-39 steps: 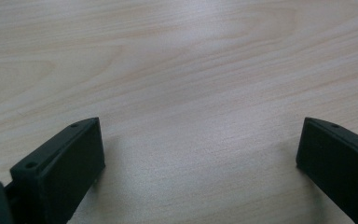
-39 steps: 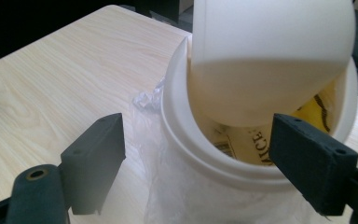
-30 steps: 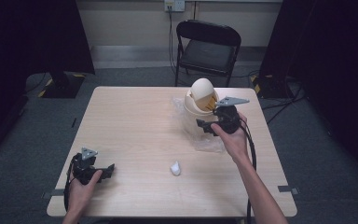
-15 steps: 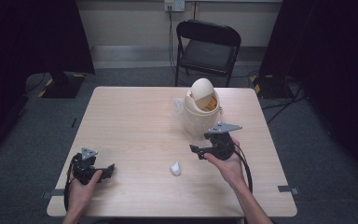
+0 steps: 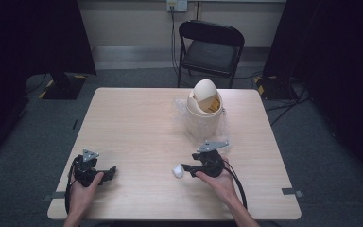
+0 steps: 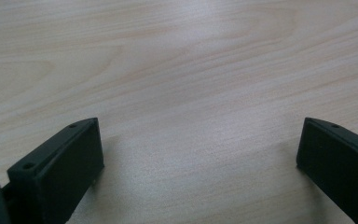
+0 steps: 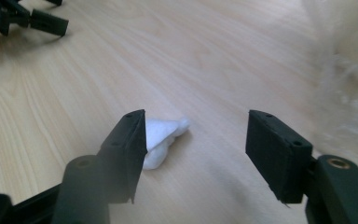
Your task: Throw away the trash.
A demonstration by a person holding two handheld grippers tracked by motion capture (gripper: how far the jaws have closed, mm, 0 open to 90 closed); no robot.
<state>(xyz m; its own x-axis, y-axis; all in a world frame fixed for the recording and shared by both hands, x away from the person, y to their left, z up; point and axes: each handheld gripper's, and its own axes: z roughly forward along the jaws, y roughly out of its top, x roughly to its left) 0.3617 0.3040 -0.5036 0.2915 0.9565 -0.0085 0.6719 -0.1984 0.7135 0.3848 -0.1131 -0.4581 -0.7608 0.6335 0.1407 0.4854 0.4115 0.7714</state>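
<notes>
The right gripper (image 5: pixel 187 169) has come away from the little bin (image 5: pixel 203 111) and down toward the person's side of the surface (image 5: pixel 137 123). A second ago it was up beside the bin. The left gripper (image 5: pixel 109 171) has stayed in the same spot.

The right hand (image 5: pixel 220 179) comes in from the bottom edge, with the forearm slanting up and to the left. It holds the gripper low over the surface, pointing left at a small white wad (image 5: pixel 177 170). The wad lies on the wood, just at the tips of the fingers. In the right gripper view the two black fingers (image 7: pixel 128 144) are spread wide apart. The wad (image 7: pixel 161 137) sits beside the left-hand finger, partly hidden behind it. Nothing is between the fingers but bare wood.

The left hand (image 5: pixel 82 187) rests near the front left corner of the surface. Its gripper points to the right. In the left gripper view its fingers (image 6: pixel 63 163) are wide apart too, with bare wood between them.

The bin stands farther back on the surface, on some clear crinkly plastic (image 5: pixel 182 106). Its round lid is tipped. A black folding chair (image 5: pixel 210 47) stands behind the surface.
</notes>
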